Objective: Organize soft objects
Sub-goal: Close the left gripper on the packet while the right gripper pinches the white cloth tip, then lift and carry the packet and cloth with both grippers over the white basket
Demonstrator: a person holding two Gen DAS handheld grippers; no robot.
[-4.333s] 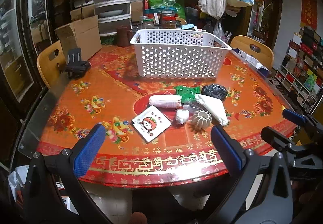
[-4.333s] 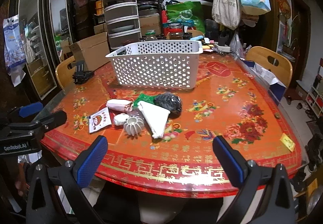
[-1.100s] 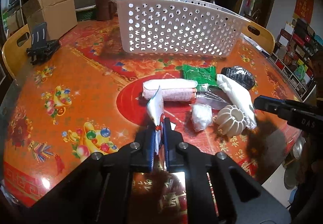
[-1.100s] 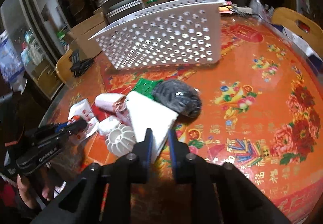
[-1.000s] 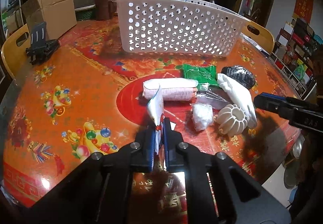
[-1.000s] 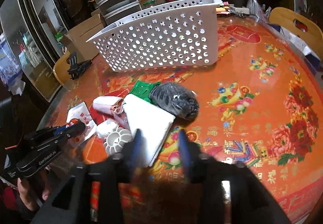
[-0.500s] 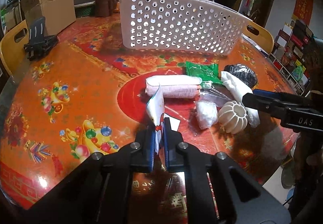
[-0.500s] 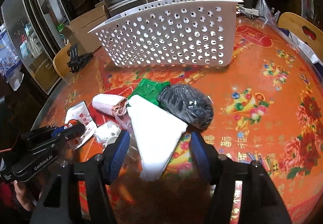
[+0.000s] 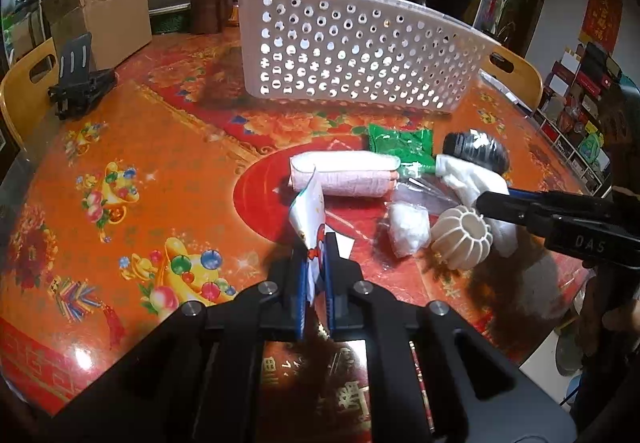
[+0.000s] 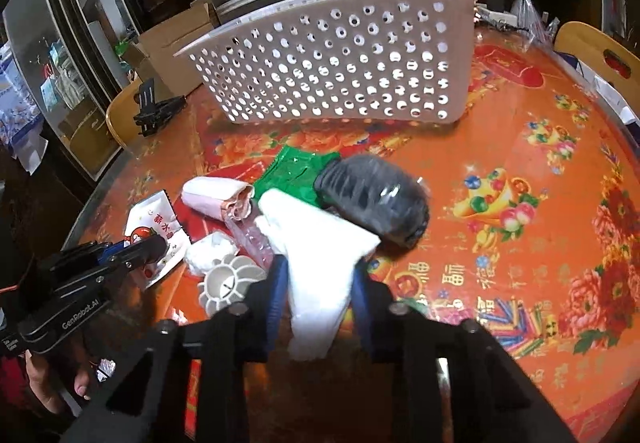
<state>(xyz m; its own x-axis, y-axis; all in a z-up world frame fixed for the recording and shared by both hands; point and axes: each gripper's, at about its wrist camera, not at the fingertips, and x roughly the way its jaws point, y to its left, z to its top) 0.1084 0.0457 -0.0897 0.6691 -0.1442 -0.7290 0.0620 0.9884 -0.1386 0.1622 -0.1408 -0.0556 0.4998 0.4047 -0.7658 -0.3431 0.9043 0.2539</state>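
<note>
My left gripper point(image 9: 315, 267) is shut on a white cartoon sachet point(image 9: 310, 217), its edge lifted off the table; the sachet also shows in the right wrist view point(image 10: 158, 227). My right gripper point(image 10: 318, 279) is open, its jaws on either side of a white folded cloth point(image 10: 320, 243), which also shows in the left wrist view point(image 9: 474, 179). Around it lie a pink rolled towel point(image 9: 344, 177), a green packet point(image 9: 400, 141), a black bundle point(image 10: 372, 197), a small white wad point(image 9: 408, 229) and a white ribbed ball point(image 9: 464, 235). A white perforated basket point(image 9: 352, 55) stands behind them.
The red patterned round table point(image 9: 120, 171) carries a black phone stand point(image 9: 78, 83) at the far left. Wooden chairs point(image 10: 600, 55), cardboard boxes point(image 9: 104, 11) and hanging bags ring the table. The table's front edge is close below both grippers.
My right gripper opened, moved forward and now straddles the white cloth. My left gripper stays shut on the sachet and has crept slightly forward.
</note>
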